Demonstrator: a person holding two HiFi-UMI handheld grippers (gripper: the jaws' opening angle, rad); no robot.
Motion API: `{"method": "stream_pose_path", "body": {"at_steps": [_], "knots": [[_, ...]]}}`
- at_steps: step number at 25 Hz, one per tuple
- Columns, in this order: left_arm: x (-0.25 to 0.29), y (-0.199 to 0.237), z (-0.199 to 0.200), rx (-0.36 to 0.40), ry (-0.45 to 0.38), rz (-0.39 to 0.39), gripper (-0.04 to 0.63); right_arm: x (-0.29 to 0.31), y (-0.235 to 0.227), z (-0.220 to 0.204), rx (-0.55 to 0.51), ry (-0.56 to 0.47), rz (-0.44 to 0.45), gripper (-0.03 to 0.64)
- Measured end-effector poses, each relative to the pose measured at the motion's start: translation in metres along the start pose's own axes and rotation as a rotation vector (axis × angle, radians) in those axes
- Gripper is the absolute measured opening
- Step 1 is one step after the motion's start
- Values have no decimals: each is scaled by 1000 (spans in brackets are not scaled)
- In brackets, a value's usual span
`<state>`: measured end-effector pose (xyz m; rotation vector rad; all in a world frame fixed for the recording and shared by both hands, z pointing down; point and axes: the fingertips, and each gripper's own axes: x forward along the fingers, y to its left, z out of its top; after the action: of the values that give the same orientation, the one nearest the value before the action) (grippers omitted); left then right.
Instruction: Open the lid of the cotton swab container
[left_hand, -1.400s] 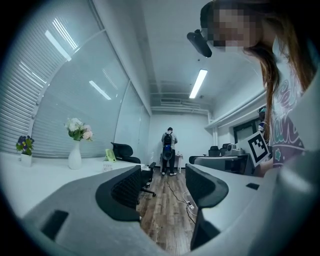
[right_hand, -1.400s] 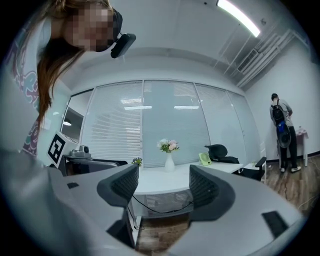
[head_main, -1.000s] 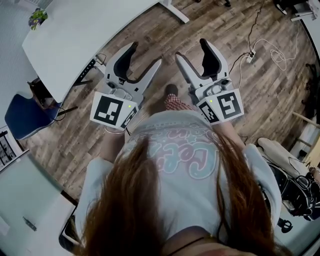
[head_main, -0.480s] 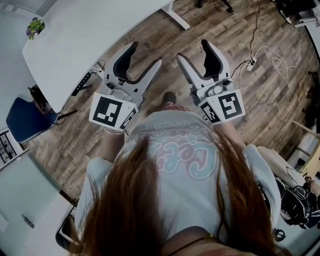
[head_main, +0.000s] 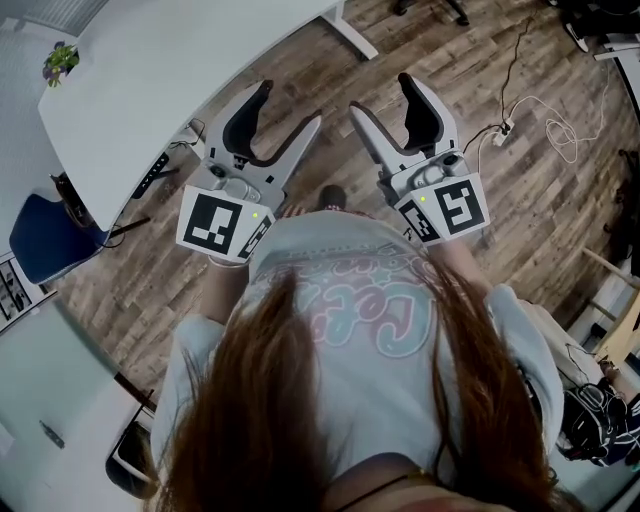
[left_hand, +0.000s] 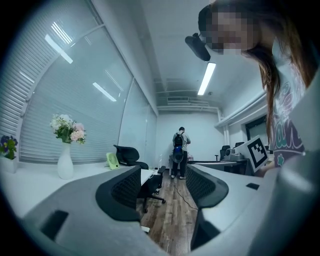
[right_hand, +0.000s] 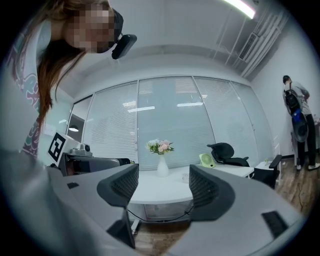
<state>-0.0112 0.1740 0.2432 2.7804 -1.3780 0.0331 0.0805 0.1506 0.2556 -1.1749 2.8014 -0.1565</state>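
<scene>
Cotton swab container shows in no view, so the task looks unstarted, the lid yet to be opened. Left gripper (head_main: 290, 105) and right gripper (head_main: 380, 95) hang over the floor (head_main: 470, 170), jaws apart and empty; a white table (head_main: 170, 60) lies at eleven o'clock.

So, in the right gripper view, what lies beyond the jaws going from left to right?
Marker cube → vase of flowers → green fan → black office chair → person with a backpack.
</scene>
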Motion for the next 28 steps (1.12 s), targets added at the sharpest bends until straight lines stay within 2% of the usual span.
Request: {"method": "stream_pose_path", "body": {"at_steps": [9,28], "knots": [[-15,20,-12,-43,17,28,250,11,14,-11,16,13,19,301],[-20,8,-5,-16,3,42,250,0,20,-2,-5,-9,37,301]]}}
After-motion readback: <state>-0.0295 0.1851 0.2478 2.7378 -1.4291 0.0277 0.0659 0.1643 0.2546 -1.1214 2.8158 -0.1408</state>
